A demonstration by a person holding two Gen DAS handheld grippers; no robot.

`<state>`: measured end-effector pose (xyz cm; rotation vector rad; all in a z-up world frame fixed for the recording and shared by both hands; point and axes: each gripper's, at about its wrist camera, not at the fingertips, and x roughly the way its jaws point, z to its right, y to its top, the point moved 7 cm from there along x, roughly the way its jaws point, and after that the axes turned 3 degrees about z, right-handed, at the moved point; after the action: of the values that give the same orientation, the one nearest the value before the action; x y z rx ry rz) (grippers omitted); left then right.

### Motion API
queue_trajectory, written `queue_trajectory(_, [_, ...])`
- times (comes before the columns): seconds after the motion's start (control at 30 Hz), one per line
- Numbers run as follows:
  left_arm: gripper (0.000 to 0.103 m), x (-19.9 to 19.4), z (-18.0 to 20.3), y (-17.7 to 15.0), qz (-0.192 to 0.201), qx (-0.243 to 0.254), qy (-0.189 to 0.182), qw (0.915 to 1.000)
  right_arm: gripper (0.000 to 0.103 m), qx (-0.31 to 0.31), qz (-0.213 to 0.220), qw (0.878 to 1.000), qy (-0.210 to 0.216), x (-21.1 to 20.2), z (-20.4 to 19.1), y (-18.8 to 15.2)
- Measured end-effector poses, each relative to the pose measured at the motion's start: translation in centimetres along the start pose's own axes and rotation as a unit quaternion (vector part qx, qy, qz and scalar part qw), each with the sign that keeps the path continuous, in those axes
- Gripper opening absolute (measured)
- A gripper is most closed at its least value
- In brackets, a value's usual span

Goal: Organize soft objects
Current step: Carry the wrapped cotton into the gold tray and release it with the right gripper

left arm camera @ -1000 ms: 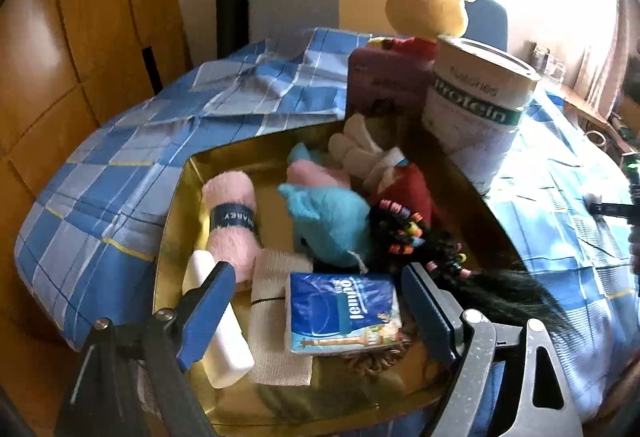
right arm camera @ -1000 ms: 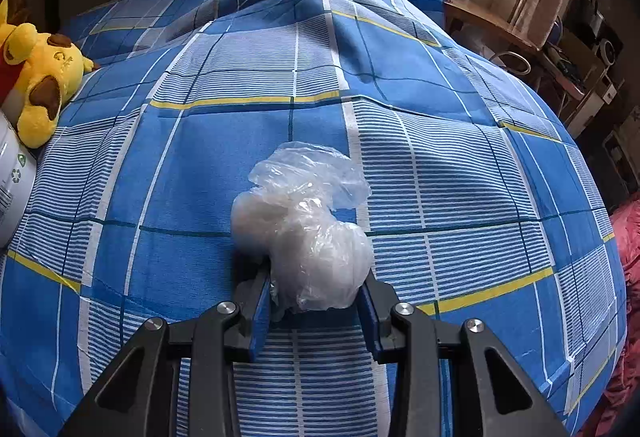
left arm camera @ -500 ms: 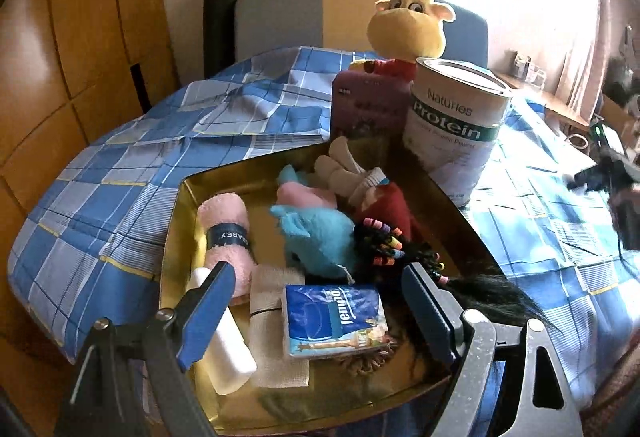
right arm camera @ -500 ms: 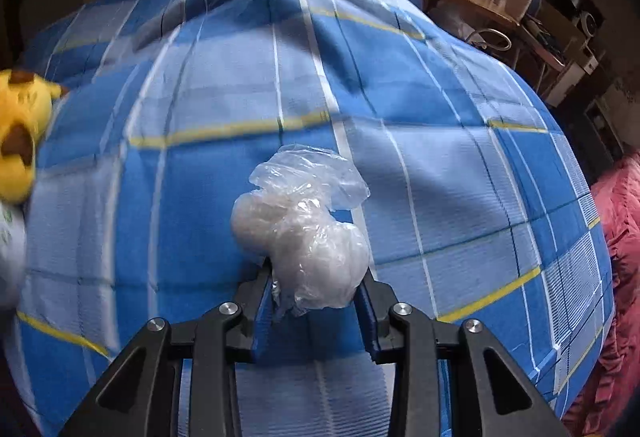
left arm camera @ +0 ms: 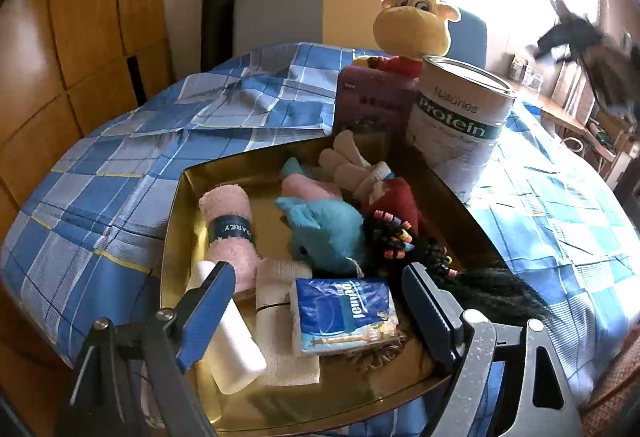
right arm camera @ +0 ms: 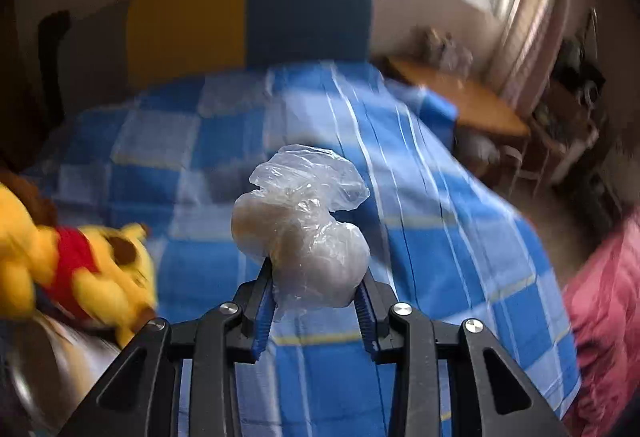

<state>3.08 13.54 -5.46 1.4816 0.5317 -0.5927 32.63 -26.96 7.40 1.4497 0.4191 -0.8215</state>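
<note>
Plastic-wrapped soft bundle (right arm camera: 304, 233) sits pinched between the right gripper (right arm camera: 314, 307) fingers, carried clear above the blue checked bedspread (right arm camera: 440, 237), likely bound for the gold tray (left arm camera: 180, 205). The left gripper (left arm camera: 320, 301) fingers stand wide and empty above the tray, framing a "Tempo" tissue pack (left arm camera: 344, 313). Beyond them a tin (left arm camera: 460, 125) reads "Protein".

1. Gold tray (left arm camera: 180, 221): near half packed, with tissue pack (left arm camera: 344, 313), white gauze (left arm camera: 280, 317) and white bottle (left arm camera: 232, 349) side by side.
2. Bare tray floor between pink towel roll (left arm camera: 230, 233) and blue plush (left arm camera: 328, 233), and along the far rim.
3. Protein can (left arm camera: 460, 125), purple box (left arm camera: 372, 105) and giraffe plush (left arm camera: 416, 25) block the tray's far right corner.
4. Checked cloth (right arm camera: 440, 237) right of can: open.
</note>
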Motion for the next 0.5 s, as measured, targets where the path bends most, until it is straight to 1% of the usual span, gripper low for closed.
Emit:
queue_trajectory(0.2, [0.086, 0.1, -0.4, -0.2, -0.002, -0.004, 0.000, 1.0000, 0.035, -0.030, 0.074, 0.997, 0.022, -5.5, -5.0, 6.6])
queue_trajectory(0.3, [0.086, 0.2, -0.5, -0.2, -0.002, -0.007, -0.001, 1.0000, 0.035, -0.057, 0.111, 0.991, 0.044, -8.4, -8.2, 8.7])
queue_trajectory(0.4, [0.086, 0.2, -0.6, -0.3, -0.003, -0.009, 0.000, 1.0000, 0.035, -0.091, 0.140, 0.984, 0.069, -11.0, -11.8, 9.7])
queue_trajectory(0.5, [0.086, 0.0, -0.6, -0.3, -0.002, -0.010, 0.001, 0.9999, 0.035, -0.119, 0.153, 0.977, 0.090, -12.4, -14.8, 9.4])
